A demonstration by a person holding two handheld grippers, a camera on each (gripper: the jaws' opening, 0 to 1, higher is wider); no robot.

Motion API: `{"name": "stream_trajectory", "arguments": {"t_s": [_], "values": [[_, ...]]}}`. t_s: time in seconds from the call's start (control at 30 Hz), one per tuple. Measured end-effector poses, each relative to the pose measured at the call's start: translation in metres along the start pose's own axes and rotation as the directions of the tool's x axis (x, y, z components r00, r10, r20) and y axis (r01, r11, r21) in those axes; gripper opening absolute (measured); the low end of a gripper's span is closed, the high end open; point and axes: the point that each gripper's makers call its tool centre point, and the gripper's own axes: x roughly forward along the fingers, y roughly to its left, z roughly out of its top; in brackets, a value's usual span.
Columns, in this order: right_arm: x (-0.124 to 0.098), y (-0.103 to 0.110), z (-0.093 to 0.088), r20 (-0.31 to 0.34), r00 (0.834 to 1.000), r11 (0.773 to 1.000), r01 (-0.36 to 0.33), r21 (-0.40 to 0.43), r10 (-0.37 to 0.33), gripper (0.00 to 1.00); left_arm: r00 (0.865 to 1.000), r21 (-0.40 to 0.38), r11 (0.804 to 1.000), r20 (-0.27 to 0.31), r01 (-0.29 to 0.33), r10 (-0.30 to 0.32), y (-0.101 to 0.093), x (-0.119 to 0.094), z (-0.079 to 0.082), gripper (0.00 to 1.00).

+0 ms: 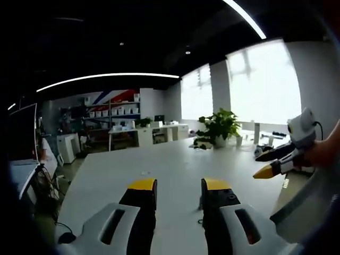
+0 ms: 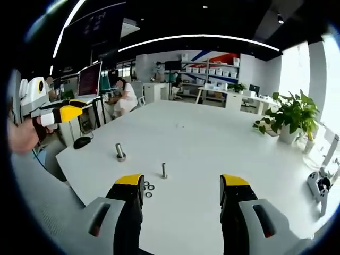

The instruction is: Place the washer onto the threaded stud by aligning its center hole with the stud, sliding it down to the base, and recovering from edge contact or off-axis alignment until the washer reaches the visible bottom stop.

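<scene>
The large white bench [image 2: 223, 143] carries all task parts. In the right gripper view, a slim grey threaded metal stud [image 2: 164, 170] is seen standing upright on the bench. Small flat grey metal washers [image 2: 149, 187] are seen lying flat on the bench just beside the stud's base, on the side toward the right tongs' left jaw; their exact number cannot be told. No washer is seated on the stud. A shorter, thicker grey metal bolt [image 2: 120, 152] is placed upright near the stud, farther from the camera.

The right tongs [image 2: 182, 186], yellow-tipped with black jaws, are held wide apart and empty, just short of the stud. The left tongs [image 1: 179, 186] are likewise set wide and empty above bare bench surface. A potted green plant [image 2: 291, 114] is positioned well apart from the stud, at the bench's far edge.
</scene>
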Motion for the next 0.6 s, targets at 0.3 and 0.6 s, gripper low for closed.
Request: {"name": "stream_trajectory", "arguments": {"t_s": [0.3,0.6], "values": [[0.001,0.0015,0.0008,0.007,1.0,1.0,-0.013,0.027,0.013,0.6,1.0,0.006,1.0,-0.013,-0.004,0.004,0.0006,0.002,-0.0039,0.32],[0.0046,0.0028,-0.0044,-0.027,0.999,0.999,-0.019,0.034,0.02,0.6,1.0,0.016,1.0,-0.026,-0.011,0.012,0.0012,0.0033,-0.0056,0.34]]}}
